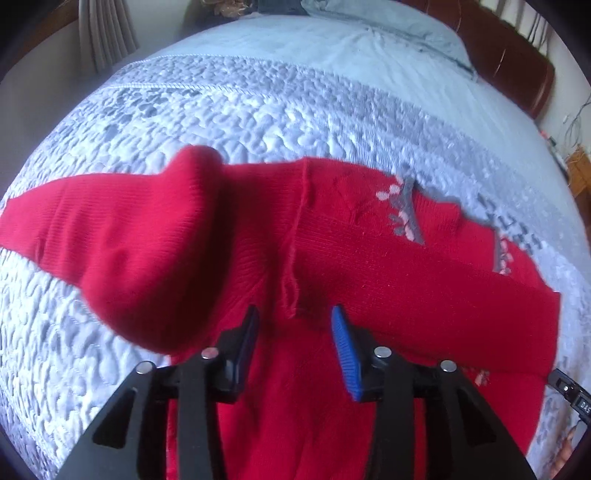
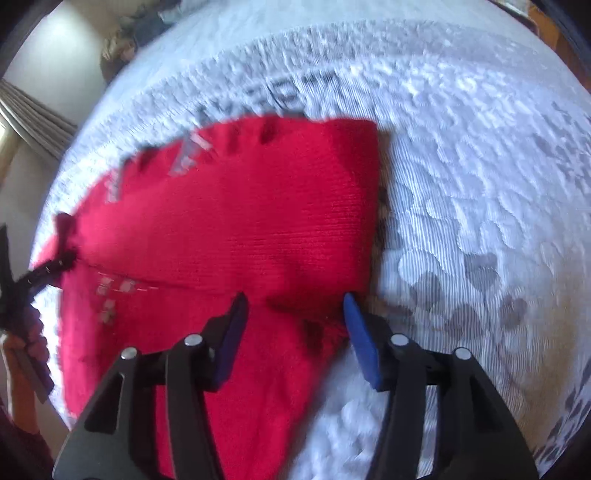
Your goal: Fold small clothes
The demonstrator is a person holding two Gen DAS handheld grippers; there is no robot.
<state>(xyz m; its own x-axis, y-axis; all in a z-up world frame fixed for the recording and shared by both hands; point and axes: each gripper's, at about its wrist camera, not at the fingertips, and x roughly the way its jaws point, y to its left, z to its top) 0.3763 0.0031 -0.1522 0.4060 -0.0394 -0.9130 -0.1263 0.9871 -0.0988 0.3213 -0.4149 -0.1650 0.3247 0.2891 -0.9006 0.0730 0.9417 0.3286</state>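
A small red knit sweater [image 1: 332, 258] with a grey and pink pattern lies on the quilted bed. One sleeve [image 1: 122, 236] lies out to the left, bunched in a hump. My left gripper [image 1: 293, 314] is open, just above the sweater with its jaws either side of a raised seam. In the right wrist view the sweater [image 2: 240, 221] is partly folded, with a straight right edge. My right gripper [image 2: 295, 299] is open over the sweater's lower right corner. The left gripper also shows at the left edge of the right wrist view [image 2: 22, 280].
The bed has a pale blue-grey quilted cover [image 1: 258, 110]. A pillow [image 1: 388, 29] and a brown headboard [image 1: 517, 66] are at the far end. Curtains [image 1: 107, 33] hang at the far left. A wooden bedside unit [image 1: 580, 166] stands at the right.
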